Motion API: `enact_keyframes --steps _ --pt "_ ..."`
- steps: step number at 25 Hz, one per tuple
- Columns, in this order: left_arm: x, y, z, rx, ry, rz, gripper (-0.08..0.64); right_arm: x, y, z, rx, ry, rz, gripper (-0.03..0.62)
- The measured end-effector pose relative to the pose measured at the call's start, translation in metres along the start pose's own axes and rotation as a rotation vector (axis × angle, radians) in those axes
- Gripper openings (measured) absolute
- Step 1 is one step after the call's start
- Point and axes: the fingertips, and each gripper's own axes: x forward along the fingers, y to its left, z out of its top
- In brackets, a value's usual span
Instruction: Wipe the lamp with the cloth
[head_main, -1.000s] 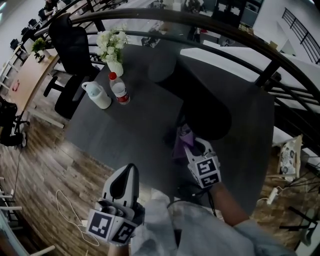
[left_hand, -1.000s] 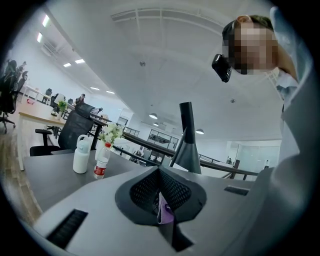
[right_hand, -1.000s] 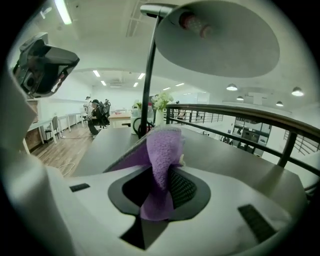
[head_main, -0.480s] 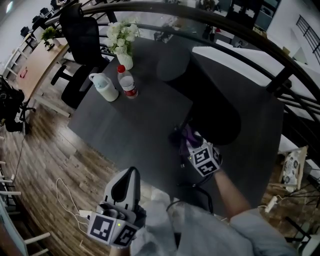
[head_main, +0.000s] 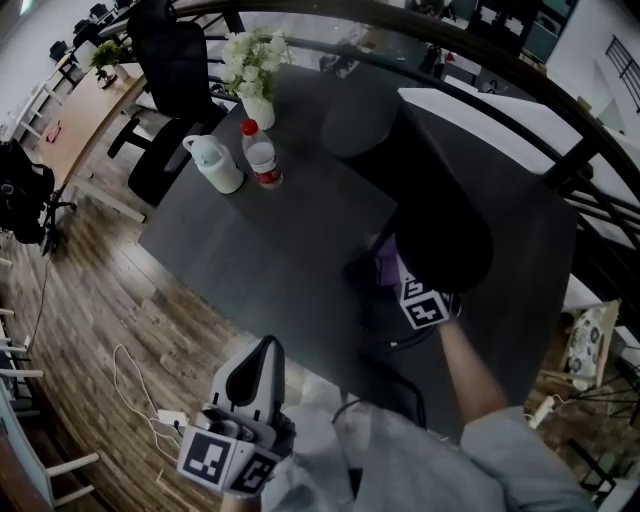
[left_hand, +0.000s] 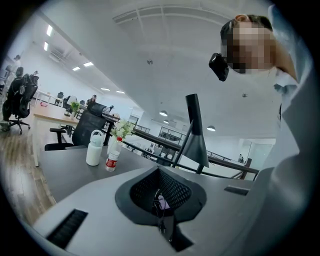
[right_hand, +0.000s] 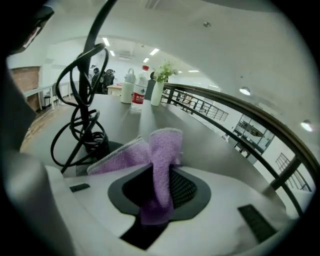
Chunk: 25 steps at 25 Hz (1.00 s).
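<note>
The black lamp (head_main: 440, 210) stands on the dark table (head_main: 260, 250), and its cone shade fills the middle of the head view. My right gripper (head_main: 398, 280) reaches in under the shade's near edge, shut on a purple cloth (head_main: 386, 264). In the right gripper view the cloth (right_hand: 162, 150) hangs folded out of the jaws, with the lamp's foot and coiled black cable (right_hand: 82, 125) just left of it. My left gripper (head_main: 263, 350) is held low near the table's front edge, shut and holding nothing. From there the lamp (left_hand: 198, 145) is seen beyond the gripper (left_hand: 160, 200).
A white jug (head_main: 215, 165), a red-capped bottle (head_main: 262, 158) and a vase of white flowers (head_main: 252, 80) stand at the table's far left. A black office chair (head_main: 175, 70) is behind them. A dark railing (head_main: 560, 100) curves along the far side. A white cable (head_main: 130, 400) lies on the wood floor.
My right gripper has carried the cloth forward, away from me, until it sits under the lamp shade's edge. The left gripper has stayed put. The head view has shifted slightly.
</note>
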Motion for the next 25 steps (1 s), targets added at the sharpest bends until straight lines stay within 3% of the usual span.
enact_keyframes --steps 14,19,25 --pt "0.016 -0.017 -0.002 0.01 0.039 -0.107 0.0 -0.041 -0.042 -0.041 0.123 0.072 -0.134 0.089" --pt "0.019 -0.021 0.0 0.024 0.037 -0.139 0.0 -0.058 -0.034 -0.056 0.29 0.066 -0.128 0.089" --pt "0.023 -0.028 -0.001 0.031 0.044 -0.19 0.0 -0.075 -0.015 -0.064 0.339 0.069 -0.128 0.089"
